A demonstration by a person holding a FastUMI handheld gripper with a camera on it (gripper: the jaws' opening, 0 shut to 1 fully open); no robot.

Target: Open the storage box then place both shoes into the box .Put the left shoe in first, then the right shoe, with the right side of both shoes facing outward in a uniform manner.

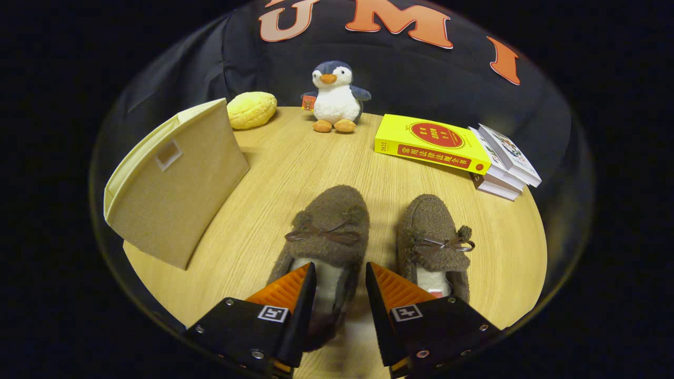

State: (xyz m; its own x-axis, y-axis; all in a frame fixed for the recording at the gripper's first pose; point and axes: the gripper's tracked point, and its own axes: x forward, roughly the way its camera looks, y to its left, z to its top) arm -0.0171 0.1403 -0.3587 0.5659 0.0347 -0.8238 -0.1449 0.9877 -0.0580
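Gripper (pixel 340 271) above a round wooden table (pixel 274 173), fingers parted with a gap between them and straddling the heel rim of the left brown fleece slipper (pixel 326 226), not clamped on it; the right slipper (pixel 434 237) lies just beside it, toes pointing far. Beige fabric storage box (pixel 174 184) stands to the near left. At the far edge sit a yellow cushion (pixel 253 109), a plush penguin (pixel 336 97) and, far right, a yellow book (pixel 432 143) beside stacked books (pixel 505 160).
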